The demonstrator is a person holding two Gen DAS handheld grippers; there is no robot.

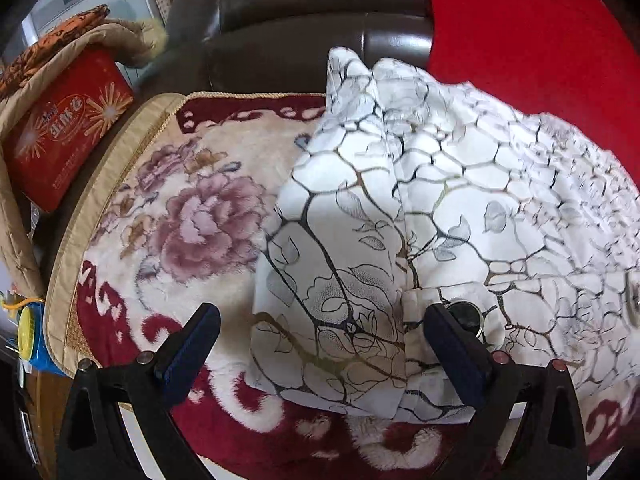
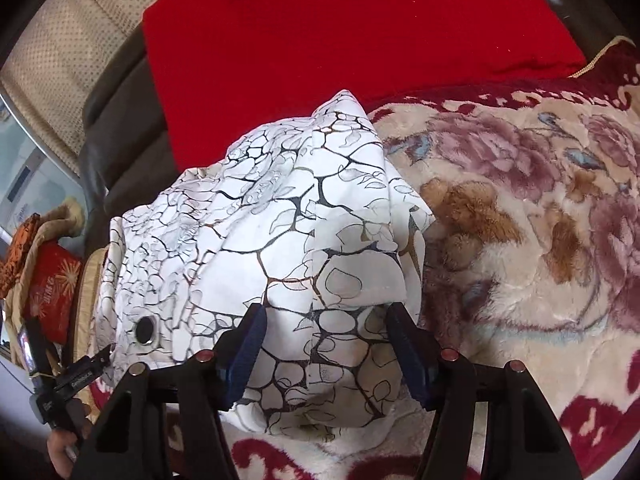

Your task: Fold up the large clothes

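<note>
A floral blanket [image 1: 192, 216] covers a sofa, with a white patterned garment [image 1: 400, 220] bunched on it; both the left gripper [image 1: 320, 344] and right gripper [image 2: 324, 344] hover spread, pinching nothing; best to grip opposite edges evenly; only the right view shows the other gripper.

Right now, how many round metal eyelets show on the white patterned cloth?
2 in the left wrist view: one eyelet beside the left gripper's right finger, a second eyelet at the right edge. Folds may hide more.
</note>
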